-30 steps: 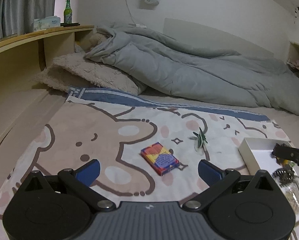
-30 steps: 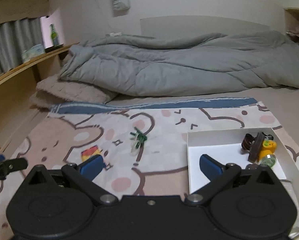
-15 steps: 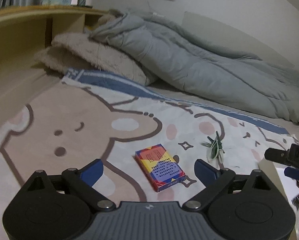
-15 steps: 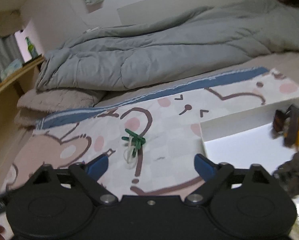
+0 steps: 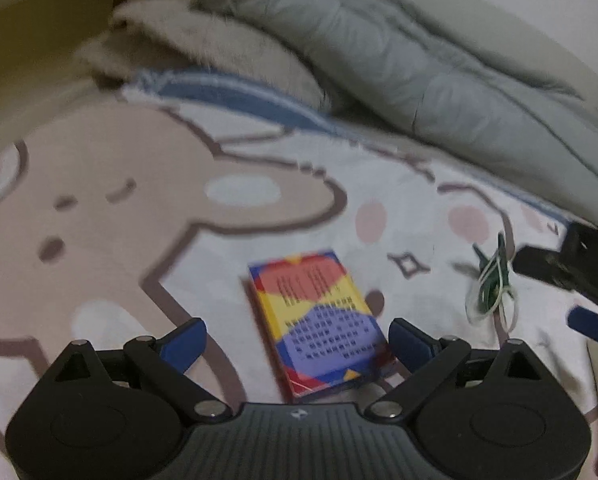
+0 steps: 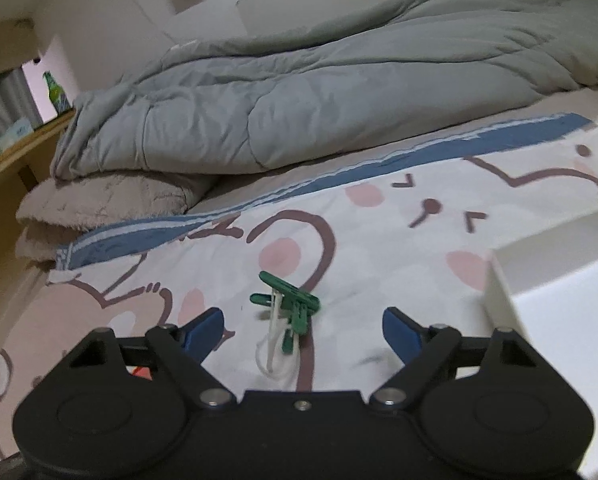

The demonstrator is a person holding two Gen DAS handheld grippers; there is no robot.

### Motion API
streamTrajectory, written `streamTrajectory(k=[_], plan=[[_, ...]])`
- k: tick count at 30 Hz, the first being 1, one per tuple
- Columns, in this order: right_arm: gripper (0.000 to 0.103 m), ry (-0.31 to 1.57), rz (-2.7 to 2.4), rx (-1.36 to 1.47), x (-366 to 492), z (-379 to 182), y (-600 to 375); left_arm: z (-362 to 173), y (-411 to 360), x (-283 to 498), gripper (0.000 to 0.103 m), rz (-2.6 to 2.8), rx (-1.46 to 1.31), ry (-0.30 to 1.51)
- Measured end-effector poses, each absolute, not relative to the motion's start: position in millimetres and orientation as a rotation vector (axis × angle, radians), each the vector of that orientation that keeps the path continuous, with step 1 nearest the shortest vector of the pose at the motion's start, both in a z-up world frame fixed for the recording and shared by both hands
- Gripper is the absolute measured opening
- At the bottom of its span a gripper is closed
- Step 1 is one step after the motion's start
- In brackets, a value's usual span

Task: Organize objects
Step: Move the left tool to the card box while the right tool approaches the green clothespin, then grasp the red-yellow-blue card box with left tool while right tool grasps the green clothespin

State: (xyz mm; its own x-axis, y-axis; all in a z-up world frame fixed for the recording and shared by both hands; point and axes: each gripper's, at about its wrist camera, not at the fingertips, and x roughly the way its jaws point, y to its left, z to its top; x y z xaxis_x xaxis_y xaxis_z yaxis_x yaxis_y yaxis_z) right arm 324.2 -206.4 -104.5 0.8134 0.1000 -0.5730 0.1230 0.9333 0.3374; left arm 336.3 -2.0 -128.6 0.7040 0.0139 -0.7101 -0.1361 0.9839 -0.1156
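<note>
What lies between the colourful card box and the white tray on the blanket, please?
A bundle of green clips on a white cord lies between the card box and the white tray. The left wrist view shows box and clips; the right shows clips and tray.

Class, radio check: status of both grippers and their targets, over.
Left hand-held gripper open, card box between its jaws, untouched. Right hand-held gripper open over green clips. Nothing in the way.

A: What lies between the left gripper's point(image 5: 295, 338) fingers?
B: A colourful card box point(image 5: 319, 322), flat on the cartoon-print blanket point(image 5: 111, 184); the jaws stand wide, pads clear of it.
A: And to the right?
B: Green clips point(image 5: 493, 284) with a white cord, near the right gripper point(image 5: 575, 276). Behind lies a grey duvet point(image 5: 419, 64).
</note>
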Motion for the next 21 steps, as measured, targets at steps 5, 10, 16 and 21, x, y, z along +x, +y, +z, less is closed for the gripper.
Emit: streamTrajectory(k=[5,10,16,21], plan=[[0.083,0.650,-0.014,0.360,348,-125,-200,-138,-6,342,0.098,0.100,-0.151,0.782],[0.068,0.653,-0.001,0.311,364,-138,-188,-140,-6,346,0.097,0.114,-0.160,0.781],[0.023,0.666,-0.008,0.273,360,-134,-191,-137,1,340,0.074,0.118,-0.193,0.770],[0.023,0.650,0.002,0.180,336,-122,-194,-133,10,330,0.063,0.091,-0.228,0.785]])
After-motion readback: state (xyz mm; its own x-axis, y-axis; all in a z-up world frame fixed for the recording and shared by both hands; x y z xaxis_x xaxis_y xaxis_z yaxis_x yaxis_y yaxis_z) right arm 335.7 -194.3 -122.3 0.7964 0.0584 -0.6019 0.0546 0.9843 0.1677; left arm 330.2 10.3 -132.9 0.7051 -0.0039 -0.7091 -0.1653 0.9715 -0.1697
